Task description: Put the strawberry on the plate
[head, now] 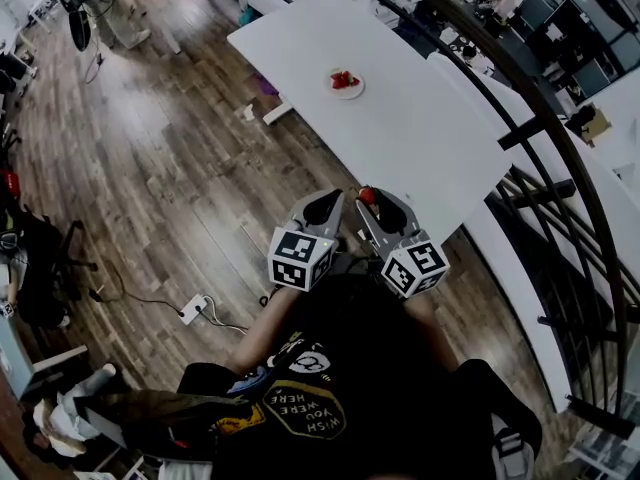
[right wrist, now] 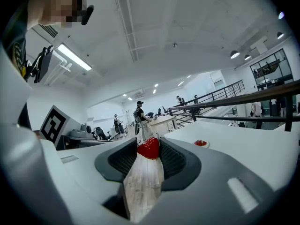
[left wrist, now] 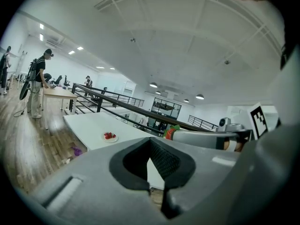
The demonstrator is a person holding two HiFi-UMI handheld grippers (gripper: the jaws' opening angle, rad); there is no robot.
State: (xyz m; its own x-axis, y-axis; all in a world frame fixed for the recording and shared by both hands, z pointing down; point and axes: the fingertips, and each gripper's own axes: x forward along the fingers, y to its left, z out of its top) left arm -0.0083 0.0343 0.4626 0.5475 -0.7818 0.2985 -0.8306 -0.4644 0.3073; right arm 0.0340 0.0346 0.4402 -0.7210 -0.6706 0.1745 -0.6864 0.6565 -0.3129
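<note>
A red strawberry (right wrist: pixel 149 148) is pinched between the tips of my right gripper (right wrist: pixel 149 150), which is shut on it. In the head view that strawberry (head: pixel 367 196) hangs over the wooden floor just short of the white table's (head: pixel 420 138) near end. A small white plate (head: pixel 345 85) with red strawberries on it sits far up the table, well ahead of both grippers. My left gripper (head: pixel 322 208) is held beside the right one, shut with nothing in it. The left gripper view shows the plate (left wrist: pixel 110 136) and the held strawberry (left wrist: pixel 171 131) with its green leaves.
A dark curved railing (head: pixel 530 118) runs along the table's right side. On the wooden floor lie a power strip (head: pixel 194 310) with a cable and a small purple object (left wrist: pixel 76 150) by the table leg. People stand at a desk (left wrist: pixel 56 93) far off.
</note>
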